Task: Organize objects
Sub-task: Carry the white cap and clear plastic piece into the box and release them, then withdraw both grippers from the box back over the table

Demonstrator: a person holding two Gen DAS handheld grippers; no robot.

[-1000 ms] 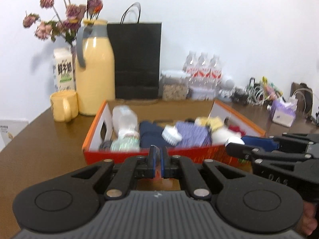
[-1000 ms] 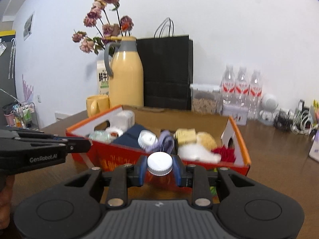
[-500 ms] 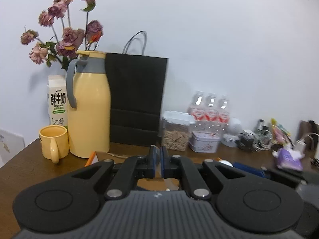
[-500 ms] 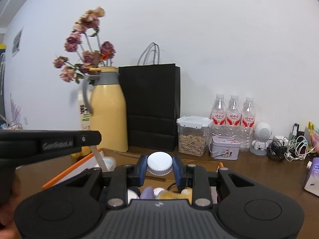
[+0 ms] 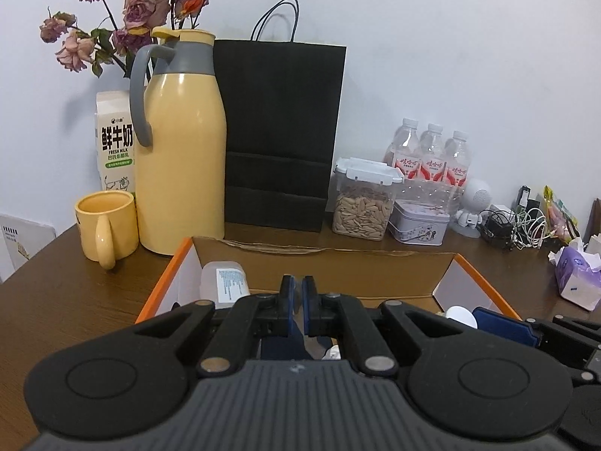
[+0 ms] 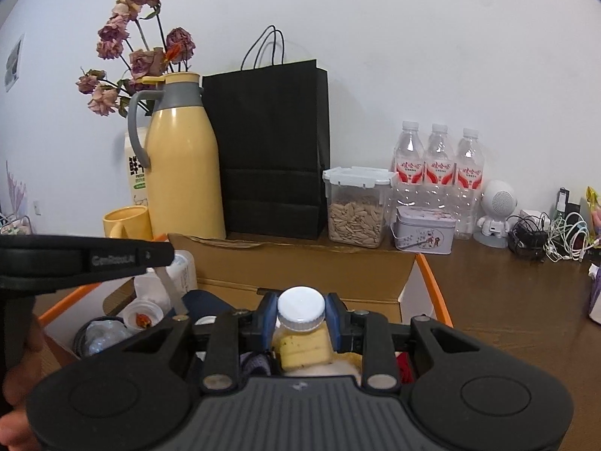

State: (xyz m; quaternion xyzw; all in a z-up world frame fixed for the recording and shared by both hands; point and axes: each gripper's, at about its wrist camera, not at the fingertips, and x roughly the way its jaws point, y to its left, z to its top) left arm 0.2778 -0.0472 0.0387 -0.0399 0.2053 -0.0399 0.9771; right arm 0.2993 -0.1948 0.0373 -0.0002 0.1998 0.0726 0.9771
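I had a small clear jar with a white screw cap and yellowish contents point(image 6: 300, 323) clamped between the blue pads of my right gripper point(image 6: 301, 321), the jaws pressed on its neck just under the cap, and I held it above the open orange-edged cardboard box point(image 6: 428, 282) on the brown wooden bench point(image 6: 507, 300). My left gripper point(image 5: 298, 306) carried nothing; its jaws were together, with only a thin slit between the pads, and it hung over the same box. By my judgement the sorting was well along: the box already held a white plastic bottle point(image 5: 225, 282), dark blue cloth point(image 5: 280, 345), a small cup with a red mark point(image 6: 141, 317) and other soft pieces I could not name, so the jar looked like one of the last things to go in, and it had not yet been set down. The right wrist view showed the jar whole, the crowded left end of the box and the long black side of my left gripper crossing in front, with part of the hand that held it at the picture's edge. The left wrist view hid most of the box's contents behind its own body, but it showed the jar's cap only as a white disc beside the right pad, the whole yellow mug point(image 5: 107, 227) next to the tall yellow flask point(image 5: 180, 150), and a purple tissue pack point(image 5: 576, 274) far right.
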